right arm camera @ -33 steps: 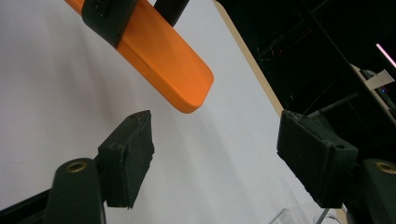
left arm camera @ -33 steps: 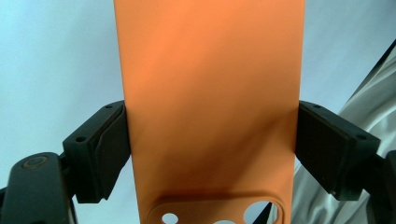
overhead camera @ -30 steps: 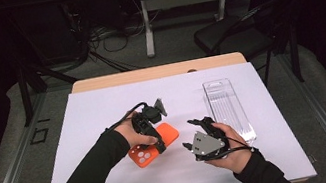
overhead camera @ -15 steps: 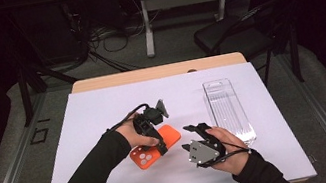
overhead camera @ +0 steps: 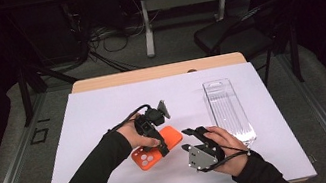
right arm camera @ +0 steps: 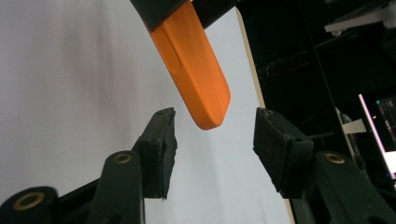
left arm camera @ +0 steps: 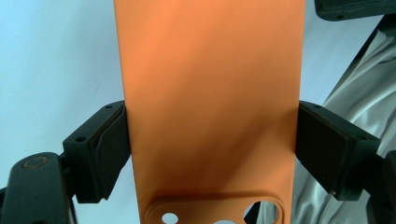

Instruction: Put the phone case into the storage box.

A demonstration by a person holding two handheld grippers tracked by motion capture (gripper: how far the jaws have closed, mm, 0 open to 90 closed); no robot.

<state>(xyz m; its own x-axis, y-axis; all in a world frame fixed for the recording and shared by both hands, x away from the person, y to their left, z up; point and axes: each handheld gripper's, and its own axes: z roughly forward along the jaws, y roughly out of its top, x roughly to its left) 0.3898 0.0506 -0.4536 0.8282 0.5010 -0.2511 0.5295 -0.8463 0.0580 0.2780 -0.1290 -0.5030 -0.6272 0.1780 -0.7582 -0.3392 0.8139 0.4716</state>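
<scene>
Left of the clear tray, left gripper pinching orange phone case (by its long edges), right gripper jaws spread just beside its end.

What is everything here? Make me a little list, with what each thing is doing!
Held thing: orange phone case, camera holes at the near end
Left gripper: jaws pressed on the case's two long edges
Right gripper: jaws apart, the case's rounded end just ahead of the gap, not touching
Clear plastic tray: lies on the table to the right, away from both grippers
Table: covered by a white sheet
Behind the table: a dark chair and cables on the floor
</scene>
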